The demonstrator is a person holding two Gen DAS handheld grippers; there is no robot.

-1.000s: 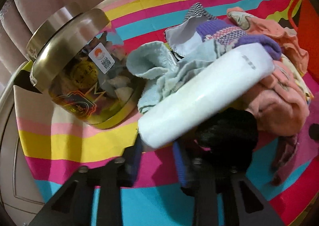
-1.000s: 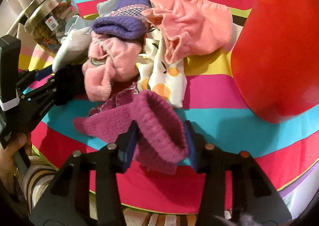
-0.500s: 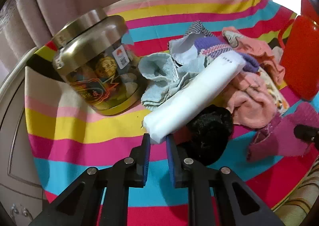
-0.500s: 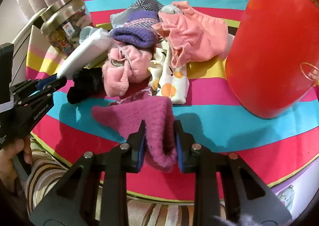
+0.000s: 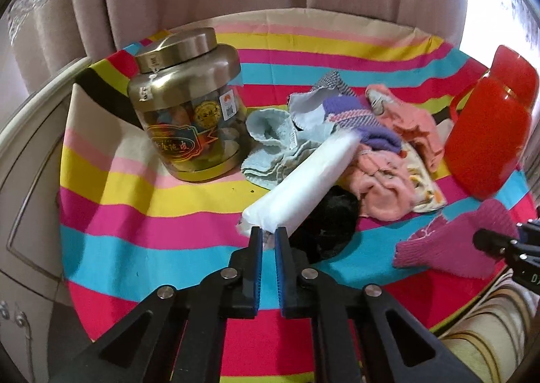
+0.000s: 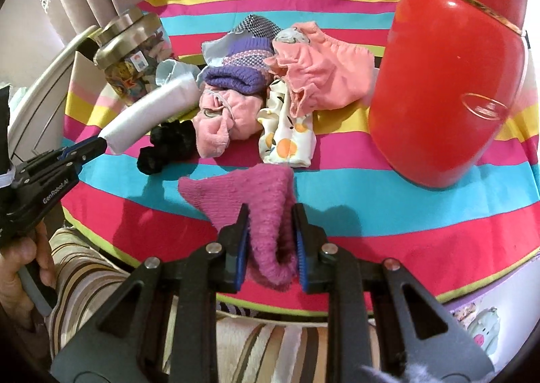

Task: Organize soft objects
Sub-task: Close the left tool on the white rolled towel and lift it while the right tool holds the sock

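My left gripper has its fingers clamped on the long white plastic-wrapped roll; my right gripper pinches the magenta knitted sock over the striped surface.

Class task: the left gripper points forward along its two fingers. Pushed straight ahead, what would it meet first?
The left gripper already pinches the white packet. Straight ahead, that packet would likely press into the light blue cloth; depth is uncertain.
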